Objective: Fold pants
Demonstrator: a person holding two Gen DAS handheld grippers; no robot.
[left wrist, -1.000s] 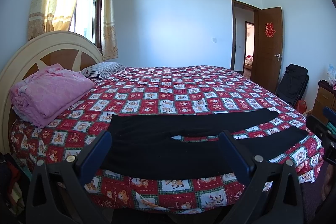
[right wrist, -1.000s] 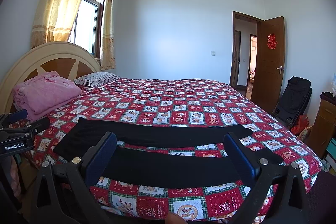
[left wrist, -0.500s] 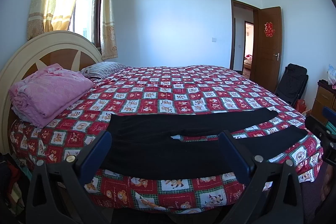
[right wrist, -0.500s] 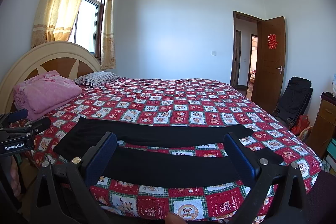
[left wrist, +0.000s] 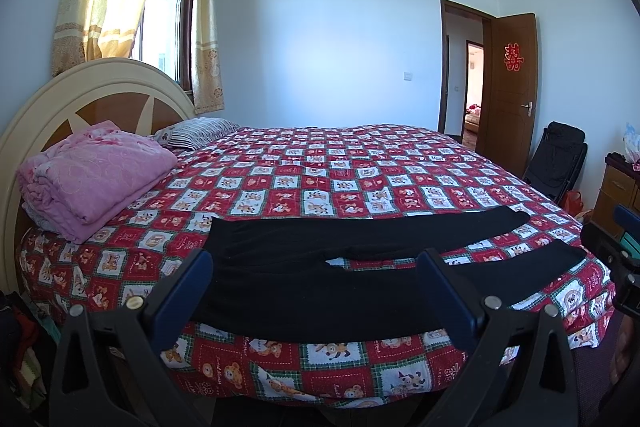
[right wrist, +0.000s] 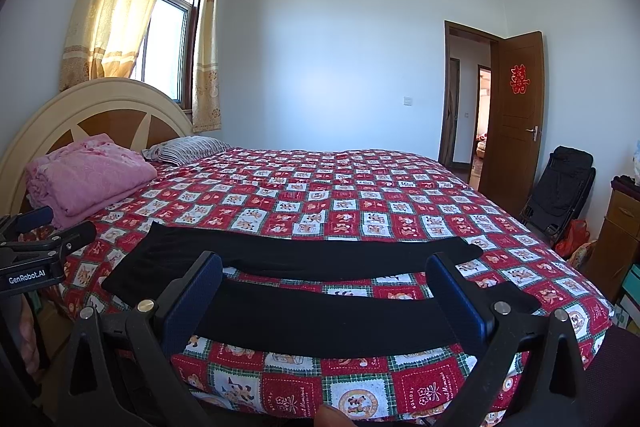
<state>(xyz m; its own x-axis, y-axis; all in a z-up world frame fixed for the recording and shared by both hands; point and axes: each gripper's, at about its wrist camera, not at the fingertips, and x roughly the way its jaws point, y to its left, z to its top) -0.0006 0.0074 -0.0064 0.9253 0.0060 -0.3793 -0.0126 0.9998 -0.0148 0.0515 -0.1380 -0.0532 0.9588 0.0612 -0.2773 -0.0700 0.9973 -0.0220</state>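
I see the black pants [left wrist: 320, 287] lying flat and unfolded along the near edge of the bed [left wrist: 360, 179], legs apart. My left gripper [left wrist: 316, 291] and right gripper [right wrist: 324, 299] both hover short of them, fingers spread wide, holding nothing.
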